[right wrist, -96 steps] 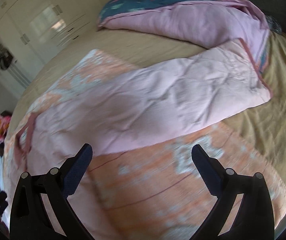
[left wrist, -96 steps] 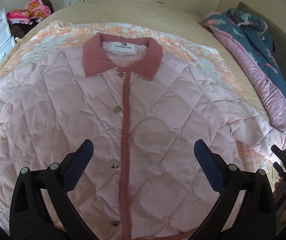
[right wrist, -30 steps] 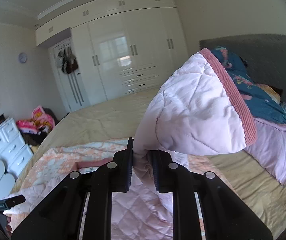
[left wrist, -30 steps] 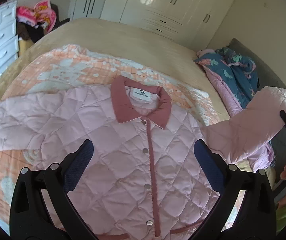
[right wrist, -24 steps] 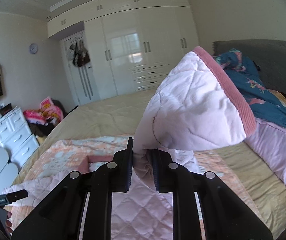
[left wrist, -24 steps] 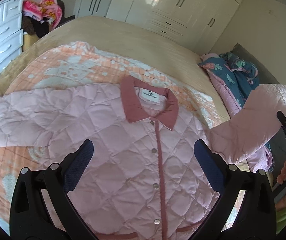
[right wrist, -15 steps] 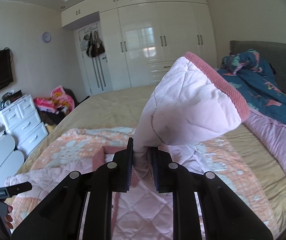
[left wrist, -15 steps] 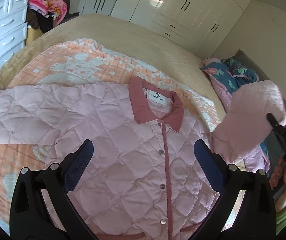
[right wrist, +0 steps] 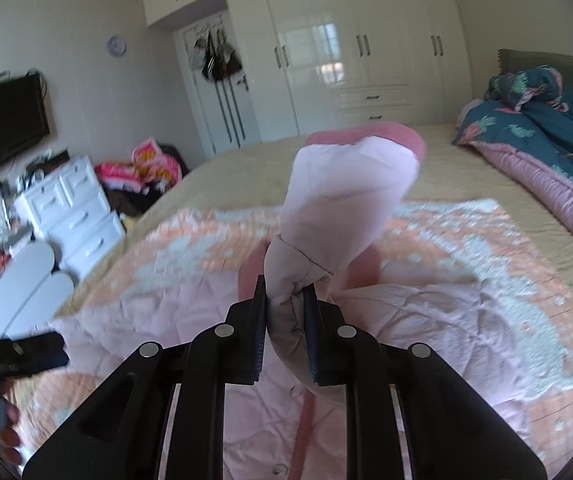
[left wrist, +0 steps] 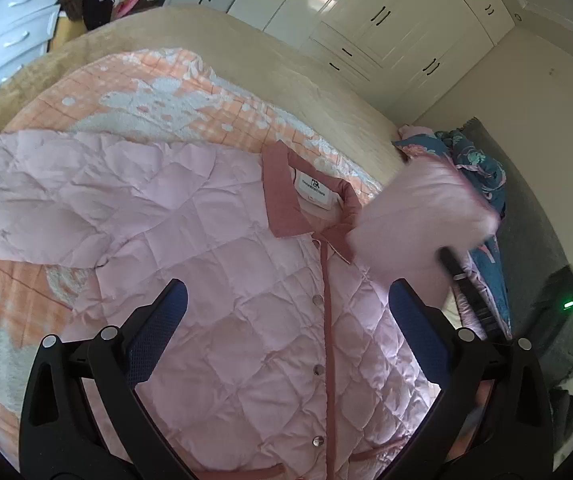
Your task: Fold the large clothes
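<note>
Right claw (right wrist: pixel 285 304) is clenched on the sleeve (right wrist: pixel 342 216) of the pink quilted jacket (left wrist: pixel 214 280), which lies buttoned and face up on the bed (left wrist: pixel 286 76), collar toward 12 o'clock. Left claw (left wrist: pixel 286 320) hangs released above the front (touching nothing). Pinched only by a small bunch, the puffy sleeve could slip free or land twisted across the chest.

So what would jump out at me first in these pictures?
Probably the pink quilted jacket spread buttoned-up across the bed. Next, its sleeve pinched in the right tongs and lifted over the jacket's front. The left tongs hang open above the jacket, holding nothing.
</note>
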